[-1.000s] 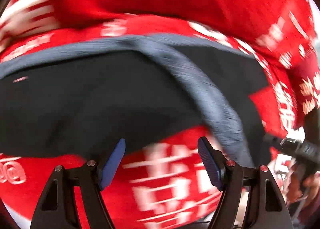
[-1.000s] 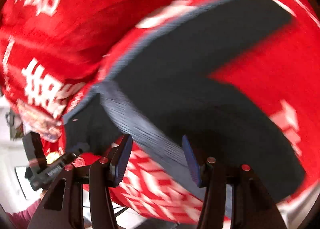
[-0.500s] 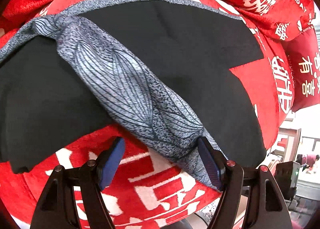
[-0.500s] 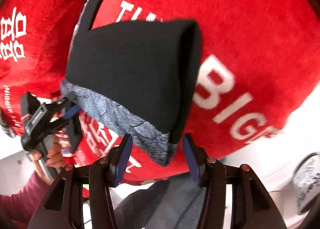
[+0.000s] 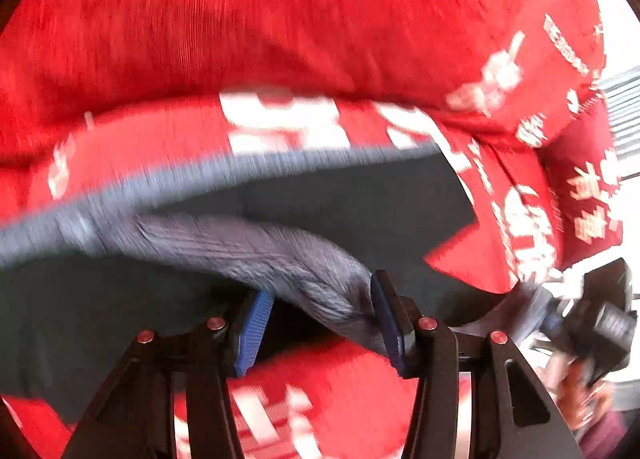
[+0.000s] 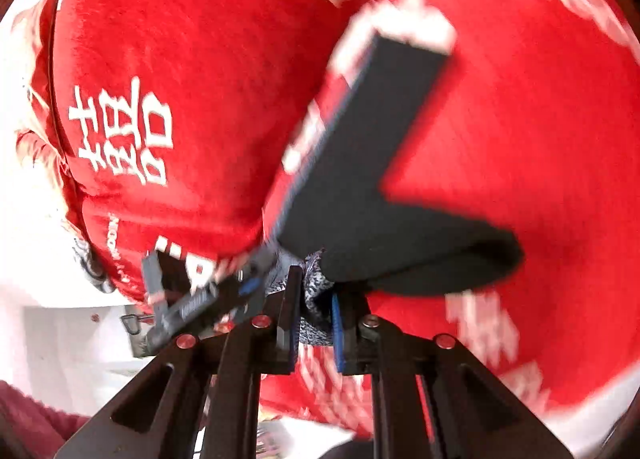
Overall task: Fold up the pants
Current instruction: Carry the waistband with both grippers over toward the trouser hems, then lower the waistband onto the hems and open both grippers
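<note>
Black pants with a grey patterned waistband lie on a red bed cover. In the left wrist view my left gripper has its jaws apart around the waistband, which runs between the blue pads. In the right wrist view my right gripper is shut on the grey waistband at the corner of the black pants, with one leg stretching away. The left gripper shows just to its left.
The red cover with white lettering drapes over the bed edge. A red pillow lies at the right. A pale floor and furniture lie beyond the bed edge. The other gripper and hand show at the right.
The right gripper has closed on the waistband corner. The left gripper has moved in so the waistband sits between its narrowed jaws. Both views are blurred by motion.
</note>
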